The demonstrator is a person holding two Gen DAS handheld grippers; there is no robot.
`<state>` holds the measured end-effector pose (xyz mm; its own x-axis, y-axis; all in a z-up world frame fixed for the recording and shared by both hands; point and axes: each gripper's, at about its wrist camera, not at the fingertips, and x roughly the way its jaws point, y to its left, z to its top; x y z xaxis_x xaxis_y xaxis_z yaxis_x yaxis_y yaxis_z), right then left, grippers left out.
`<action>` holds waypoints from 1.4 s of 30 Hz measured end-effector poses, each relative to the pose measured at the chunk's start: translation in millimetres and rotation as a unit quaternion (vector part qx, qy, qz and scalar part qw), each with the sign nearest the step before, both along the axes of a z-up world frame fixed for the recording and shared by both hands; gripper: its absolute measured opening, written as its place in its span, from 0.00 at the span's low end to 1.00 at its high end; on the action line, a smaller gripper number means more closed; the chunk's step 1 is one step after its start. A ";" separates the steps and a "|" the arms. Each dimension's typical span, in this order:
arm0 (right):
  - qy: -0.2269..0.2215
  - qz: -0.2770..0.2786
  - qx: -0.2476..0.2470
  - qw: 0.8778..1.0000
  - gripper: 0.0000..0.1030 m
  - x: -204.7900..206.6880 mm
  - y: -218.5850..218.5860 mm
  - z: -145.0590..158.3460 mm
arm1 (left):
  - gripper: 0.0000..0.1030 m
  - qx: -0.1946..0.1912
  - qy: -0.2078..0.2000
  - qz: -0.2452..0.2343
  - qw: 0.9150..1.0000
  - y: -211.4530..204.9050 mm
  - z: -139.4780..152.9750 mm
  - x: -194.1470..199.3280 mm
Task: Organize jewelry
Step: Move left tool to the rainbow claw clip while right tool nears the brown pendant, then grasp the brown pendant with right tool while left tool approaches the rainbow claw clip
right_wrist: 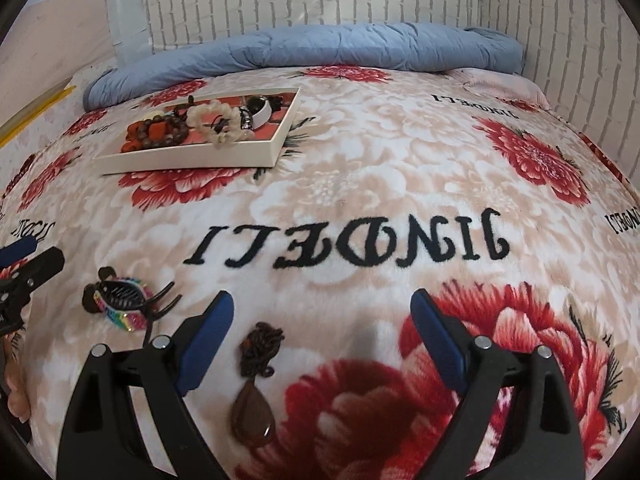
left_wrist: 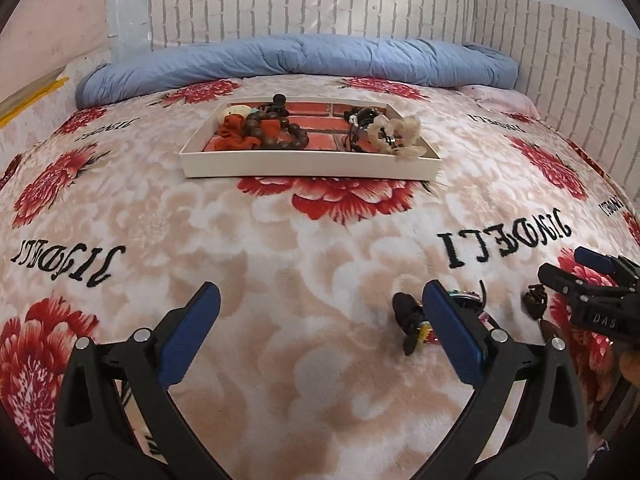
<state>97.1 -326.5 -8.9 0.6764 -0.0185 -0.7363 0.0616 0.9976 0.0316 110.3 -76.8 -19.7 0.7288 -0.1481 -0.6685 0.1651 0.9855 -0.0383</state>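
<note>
R gripper (right_wrist: 322, 336): jaws wide open, nothing between the pads, nothing touched. It hangs over the floral blanket (right_wrist: 360, 208). Brown teardrop pendant (right_wrist: 253, 416) w/ its bunched brown cord lies flat on the blanket just inside the left blue pad (right_wrist: 208, 344), close to it, but contact can't be confirmed from this angle. Rest of the gap = bare blanket.

L gripper (left_wrist: 320, 332): also wide open, empty, no contact seen. Black hair claw clip w/ a multicolour woven band (left_wrist: 412, 320) sits right beside its right-hand pad, partly hidden behind that finger. Same clip + band (right_wrist: 120, 304) show clearer in the R wrist view, to the left of the R gripper, on the blanket. Grippers are side by side, near each other, not touching; each shows at the edge of the other's view.

Mid: bare blanket, red flowers, black printed lettering.

Far: shallow white tray (left_wrist: 308, 166) w/ brick-pattern floor, lying flat on the blanket. Left part holds a brown bead bracelet (left_wrist: 280, 132) on orange fabric, plus a pale round piece. Right part holds a cream scrunchie (left_wrist: 400, 132) + dark tangled items, too small to ID.

Beyond the tray: rolled blue quilt (left_wrist: 300, 60) along a white brick-pattern wall (left_wrist: 320, 0).
</note>
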 end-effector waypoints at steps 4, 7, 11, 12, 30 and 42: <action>0.004 0.003 0.001 1.000 0.86 -3.3 2.8 -1.8 | 0.95 -0.003 0.003 -0.005 1.000 -4.3 2.0 0.1; 0.013 0.005 0.002 1.000 0.85 -4.2 4.3 -6.6 | 0.95 0.000 0.008 -0.012 1.000 -9.5 -0.4 0.9; 0.023 0.004 0.003 1.000 0.84 -5.5 5.3 -13.2 | 0.95 -0.004 0.020 -0.022 1.000 -15.8 -5.6 3.1; 0.026 0.006 0.003 1.000 0.80 -5.6 5.9 -15.0 | 0.95 -0.004 0.022 -0.024 0.999 -17.5 -7.0 3.6; 0.031 0.012 -0.003 0.999 0.24 -5.2 10.9 -23.0 | 0.95 0.000 0.043 -0.044 0.998 -48.7 -15.8 5.3; 0.029 -0.005 0.004 1.000 0.23 -6.5 -3.0 -21.4 | 0.95 0.002 0.055 -0.055 0.997 -68.3 -18.8 3.6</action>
<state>90.6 -329.5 -30.3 0.6320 -0.0187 -0.7747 0.0741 0.9966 0.0363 114.0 -145.2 -38.5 0.6301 -0.2208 -0.7445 0.2670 0.9619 -0.0592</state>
